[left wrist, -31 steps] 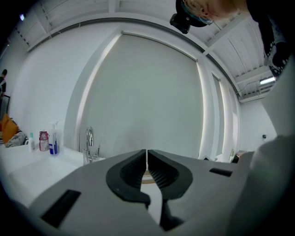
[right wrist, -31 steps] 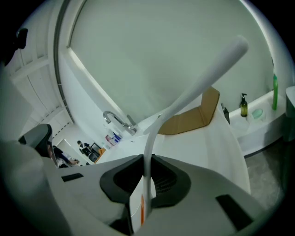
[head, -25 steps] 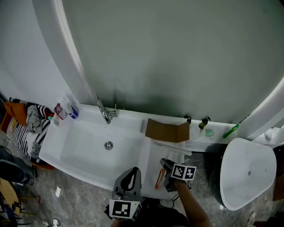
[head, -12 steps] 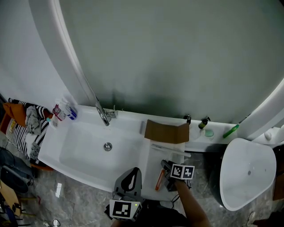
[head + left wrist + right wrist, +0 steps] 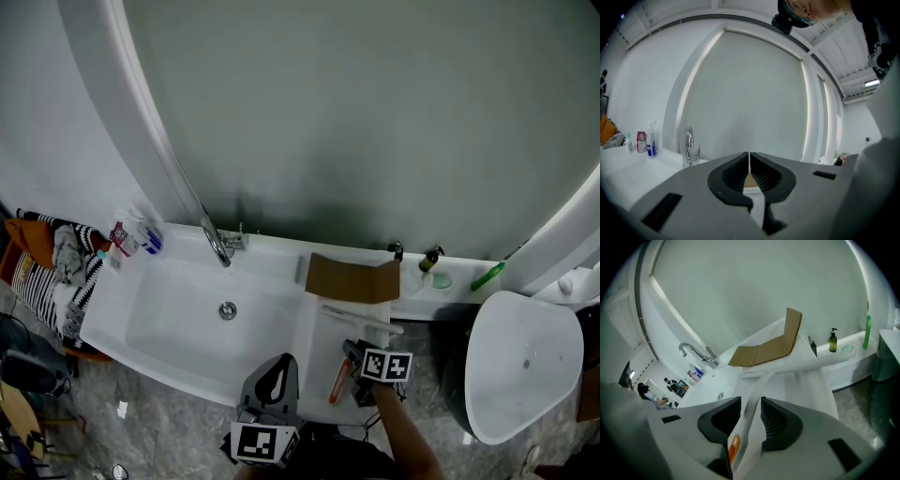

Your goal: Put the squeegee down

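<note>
Lying inside just-opened right claw (image 5: 750, 402), squeegee (image 5: 760, 379), handle partly hidden; left claw (image 5: 749, 161) closed.

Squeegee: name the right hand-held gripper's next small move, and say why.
Probably draw the right hand-held gripper straight back. Its jaws have just been opening; the squeegee lies free between them, resting on the countertop.

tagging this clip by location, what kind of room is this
Most likely a bathroom or washroom: a long white basin with a chrome tap at its back edge, and a pump bottle standing on the ledge farther along the same white counter.
</note>
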`<control>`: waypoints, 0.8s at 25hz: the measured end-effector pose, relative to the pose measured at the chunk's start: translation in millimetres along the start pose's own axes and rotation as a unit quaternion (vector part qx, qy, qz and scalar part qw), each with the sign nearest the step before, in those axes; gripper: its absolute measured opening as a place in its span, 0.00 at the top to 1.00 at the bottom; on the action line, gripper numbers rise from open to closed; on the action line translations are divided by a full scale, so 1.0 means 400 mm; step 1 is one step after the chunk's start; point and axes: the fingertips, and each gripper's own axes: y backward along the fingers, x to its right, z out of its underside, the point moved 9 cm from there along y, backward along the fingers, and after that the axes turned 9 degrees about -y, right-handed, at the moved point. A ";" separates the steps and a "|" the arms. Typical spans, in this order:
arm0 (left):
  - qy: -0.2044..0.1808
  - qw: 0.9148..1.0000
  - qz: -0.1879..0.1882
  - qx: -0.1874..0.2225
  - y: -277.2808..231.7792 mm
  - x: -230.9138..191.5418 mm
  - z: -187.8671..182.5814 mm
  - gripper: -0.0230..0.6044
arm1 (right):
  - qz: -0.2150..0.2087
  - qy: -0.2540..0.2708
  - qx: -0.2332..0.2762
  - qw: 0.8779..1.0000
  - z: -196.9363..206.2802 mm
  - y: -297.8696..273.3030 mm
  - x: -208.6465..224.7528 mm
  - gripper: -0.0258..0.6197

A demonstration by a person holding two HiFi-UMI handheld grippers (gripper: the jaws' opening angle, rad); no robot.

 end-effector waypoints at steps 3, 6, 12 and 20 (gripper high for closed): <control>-0.003 1.000 -0.001 0.003 0.002 -0.002 0.005 0.94 | 0.001 0.002 0.004 1.000 0.002 0.011 -0.002 0.77; -0.001 1.000 0.001 0.005 0.005 -0.002 -0.001 0.94 | 0.002 0.003 0.019 1.000 -0.003 0.041 -0.006 0.77; -0.003 1.000 0.009 0.015 0.014 0.002 -0.013 0.94 | -0.008 0.014 0.096 0.995 -0.040 0.149 -0.050 0.77; -0.010 0.998 0.032 0.045 0.058 0.025 -0.075 0.94 | -0.100 0.174 0.273 0.941 -0.103 0.385 -0.284 0.93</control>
